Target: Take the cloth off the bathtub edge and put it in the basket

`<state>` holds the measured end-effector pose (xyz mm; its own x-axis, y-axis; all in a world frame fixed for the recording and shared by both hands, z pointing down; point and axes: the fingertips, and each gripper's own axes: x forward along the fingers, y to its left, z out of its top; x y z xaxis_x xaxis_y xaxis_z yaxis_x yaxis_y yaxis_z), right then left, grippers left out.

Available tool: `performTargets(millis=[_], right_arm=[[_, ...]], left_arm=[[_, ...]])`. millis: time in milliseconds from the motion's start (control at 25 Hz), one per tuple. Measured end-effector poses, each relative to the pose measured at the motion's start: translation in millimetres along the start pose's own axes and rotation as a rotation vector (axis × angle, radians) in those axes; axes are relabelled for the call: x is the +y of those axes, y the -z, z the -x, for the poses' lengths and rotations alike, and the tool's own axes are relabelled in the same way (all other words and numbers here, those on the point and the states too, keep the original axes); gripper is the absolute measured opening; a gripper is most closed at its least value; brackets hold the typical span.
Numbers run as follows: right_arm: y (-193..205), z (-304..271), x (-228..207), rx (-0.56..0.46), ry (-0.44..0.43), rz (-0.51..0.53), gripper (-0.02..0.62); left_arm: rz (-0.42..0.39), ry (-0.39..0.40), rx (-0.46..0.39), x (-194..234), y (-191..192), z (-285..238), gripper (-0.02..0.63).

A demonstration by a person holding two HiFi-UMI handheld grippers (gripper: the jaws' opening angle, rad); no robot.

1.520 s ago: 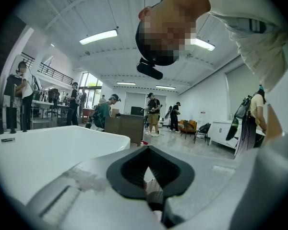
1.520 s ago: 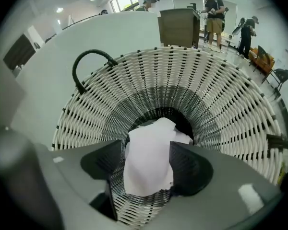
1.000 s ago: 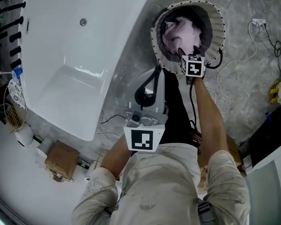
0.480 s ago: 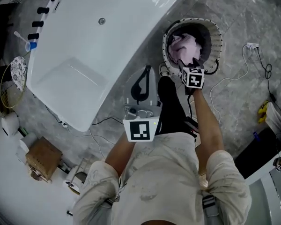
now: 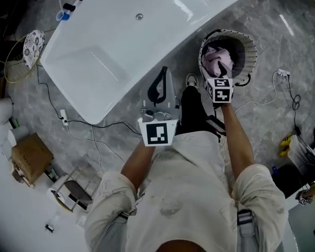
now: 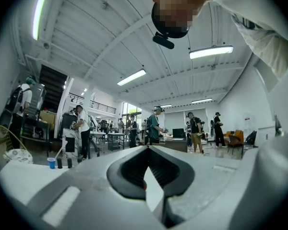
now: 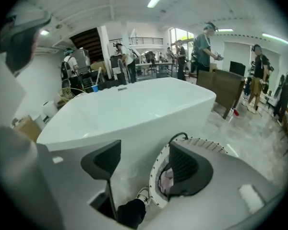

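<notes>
The pink cloth (image 5: pixel 218 60) lies crumpled inside the round woven basket (image 5: pixel 248 46), which stands on the floor beside the white bathtub (image 5: pixel 121 41). My right gripper (image 5: pixel 221 72) hovers over the basket's near rim, open, with nothing between its jaws. In the right gripper view its gripper (image 7: pixel 146 164) frames the tub wall (image 7: pixel 134 109), the basket (image 7: pixel 201 143) and a bit of cloth (image 7: pixel 167 180). My left gripper (image 5: pixel 158 88) is held over the tub's near edge, its fingertips meeting and empty. In its own view, the left gripper (image 6: pixel 147 150) points level across the hall.
The person's dark trouser leg and shoe (image 5: pixel 191 80) stand between tub and basket. Cables (image 5: pixel 89 125) trail over the grey floor, with a cardboard box (image 5: pixel 29 159) at the left and a power strip (image 5: pixel 283 73) at the right. People (image 6: pixel 156 123) stand far off in the hall.
My right gripper has lifted out of the basket, away from the pink cloth, which stays inside. The left gripper has risen and swung toward the tub. The head view has pulled back.
</notes>
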<state>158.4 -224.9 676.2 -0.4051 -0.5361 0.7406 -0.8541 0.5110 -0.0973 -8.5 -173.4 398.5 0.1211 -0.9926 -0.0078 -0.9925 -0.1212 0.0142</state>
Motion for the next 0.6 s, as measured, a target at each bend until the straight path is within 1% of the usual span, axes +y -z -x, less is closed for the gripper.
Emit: performTargets(millis=[200, 440, 600], right_arm=[[-47, 28, 71, -0.108, -0.092, 0.085, 0.321], [-95, 65, 154, -0.220, -0.223, 0.264, 0.321], [-123, 90, 204, -0.297, -0.300, 0.323, 0.321]], left_arm=[[-0.025, -0.126, -0.045, 49, -26, 51, 0.002], [-0.054, -0.299, -0.074, 101, -48, 121, 0.002], [-0.073, -0.401, -0.099, 127, -58, 165, 0.002]])
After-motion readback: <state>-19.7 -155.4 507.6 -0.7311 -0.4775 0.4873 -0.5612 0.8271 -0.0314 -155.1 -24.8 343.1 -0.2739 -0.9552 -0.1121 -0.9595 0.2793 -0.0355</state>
